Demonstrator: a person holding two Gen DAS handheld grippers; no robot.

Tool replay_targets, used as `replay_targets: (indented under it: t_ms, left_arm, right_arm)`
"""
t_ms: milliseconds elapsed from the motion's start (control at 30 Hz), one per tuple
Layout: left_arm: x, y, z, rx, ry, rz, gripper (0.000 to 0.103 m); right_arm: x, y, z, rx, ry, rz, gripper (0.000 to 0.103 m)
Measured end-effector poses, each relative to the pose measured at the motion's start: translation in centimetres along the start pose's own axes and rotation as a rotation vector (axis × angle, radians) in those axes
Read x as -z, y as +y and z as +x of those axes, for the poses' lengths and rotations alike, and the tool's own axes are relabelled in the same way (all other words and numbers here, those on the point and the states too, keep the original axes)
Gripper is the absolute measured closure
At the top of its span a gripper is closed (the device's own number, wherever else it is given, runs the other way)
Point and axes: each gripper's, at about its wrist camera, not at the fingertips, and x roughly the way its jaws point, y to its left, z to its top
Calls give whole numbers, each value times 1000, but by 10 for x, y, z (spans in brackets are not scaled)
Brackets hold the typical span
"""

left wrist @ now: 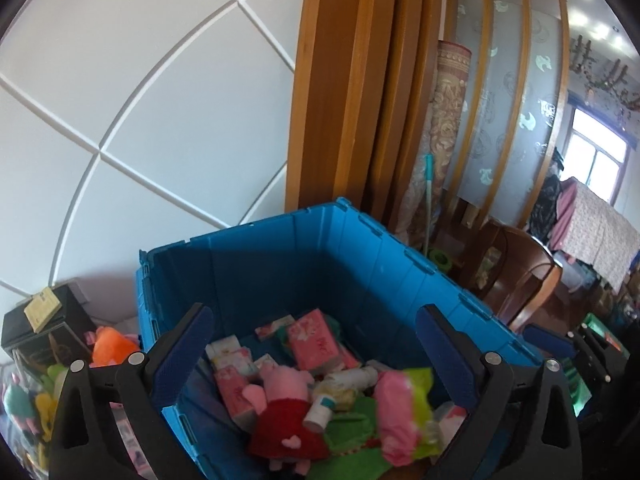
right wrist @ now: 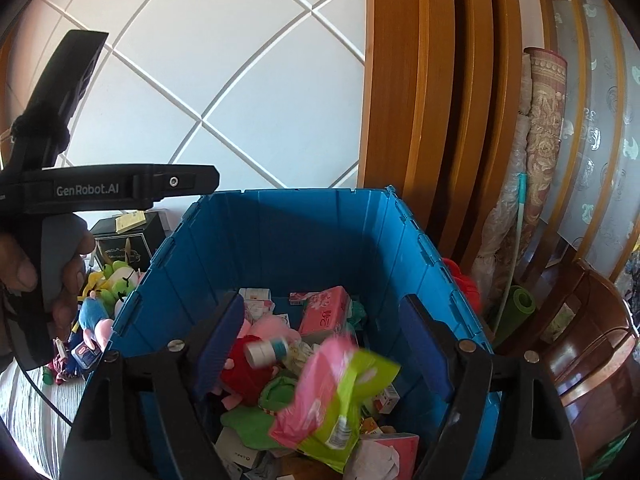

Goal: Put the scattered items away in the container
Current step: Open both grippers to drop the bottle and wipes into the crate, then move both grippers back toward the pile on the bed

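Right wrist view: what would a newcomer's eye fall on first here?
The blue crate fills the middle, heaped with a red-dressed pink plush, pink tissue packs and boxes. A pink-and-green packet, blurred, lies between the open right tongs, touching neither pad. At left, a hand holds the other tool beside the crate.

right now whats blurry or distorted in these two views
Left wrist view: fisheye bends the wall grooves into arcs, and the pink and green packet is motion-smeared over the blue crate. Right wrist view: the same packet and a small white bottle are blurred; the window side glares.
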Motion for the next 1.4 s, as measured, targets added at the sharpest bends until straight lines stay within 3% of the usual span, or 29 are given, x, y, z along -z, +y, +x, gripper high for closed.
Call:
replay_targets:
  t_ms: [300, 400, 467, 733, 1100, 1400]
  left_arm:
    - [17, 6, -19, -15, 11, -17, 1]
    - [24, 6, -33, -34, 12, -23, 1]
    - [30, 6, -43, -45, 14, -30, 1]
    - [61, 16, -93, -126, 12, -82, 1]
    - [132, 68, -174, -217, 20, -210, 0]
    - [205, 140, -272, -332, 17, -317, 0]
  right_arm:
    - [7, 4, -14, -36, 0, 10, 23]
    - [9, 10, -24, -49, -13, 15, 13]
    - [10, 16, -31, -62, -29, 14, 0]
    - [14, 53, -44, -147, -27, -33, 0]
    - [29, 141, -83, -242, -37, -95, 0]
    - [51, 239, -126, -270, -27, -158, 0]
